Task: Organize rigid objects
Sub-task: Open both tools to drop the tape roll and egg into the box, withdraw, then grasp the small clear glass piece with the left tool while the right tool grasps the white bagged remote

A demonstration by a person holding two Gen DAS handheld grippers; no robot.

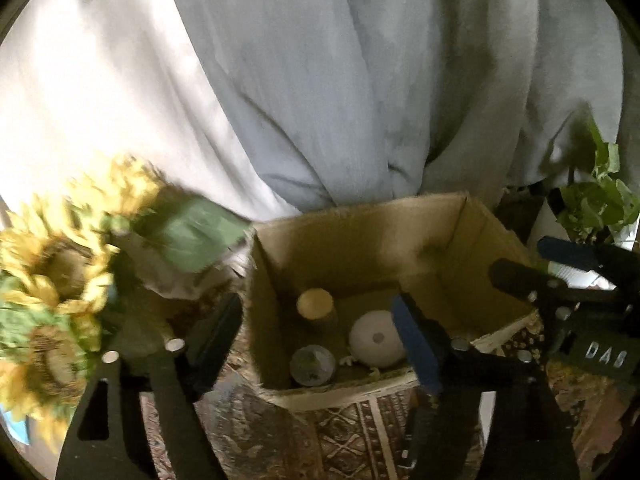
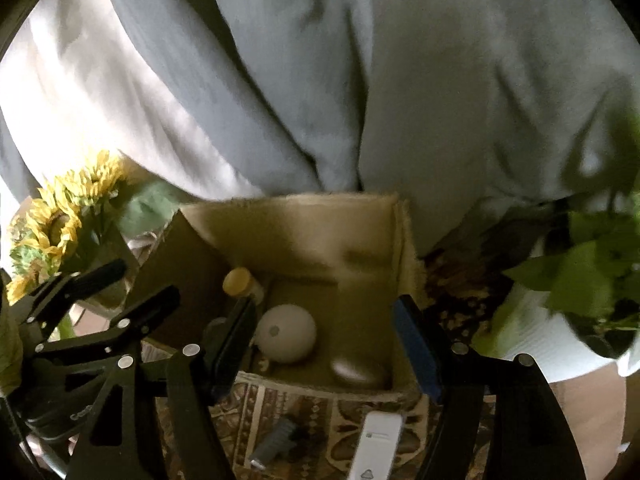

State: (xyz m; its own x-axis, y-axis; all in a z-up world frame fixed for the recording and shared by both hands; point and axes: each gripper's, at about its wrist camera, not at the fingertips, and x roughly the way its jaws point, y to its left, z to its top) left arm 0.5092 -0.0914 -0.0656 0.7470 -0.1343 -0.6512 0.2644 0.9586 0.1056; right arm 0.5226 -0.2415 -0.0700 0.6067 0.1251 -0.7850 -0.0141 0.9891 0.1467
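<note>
Hovering at the near rim of the cardboard box [image 2: 304, 220], my right claw [image 2: 324, 344] gapes wide and empty; the white ball [image 2: 286, 334] and grey pebble [image 2: 354, 370] lie inside between its fingers. My left claw [image 1: 316, 332] hangs equally wide beside it.

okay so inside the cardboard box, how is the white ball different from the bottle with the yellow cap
The white ball is round and pale all over; the bottle is a cylinder with a yellow cap. The ball sits mid-floor, the bottle nearer the box's left wall, further back. Both rest inside the box, ungripped.
</note>
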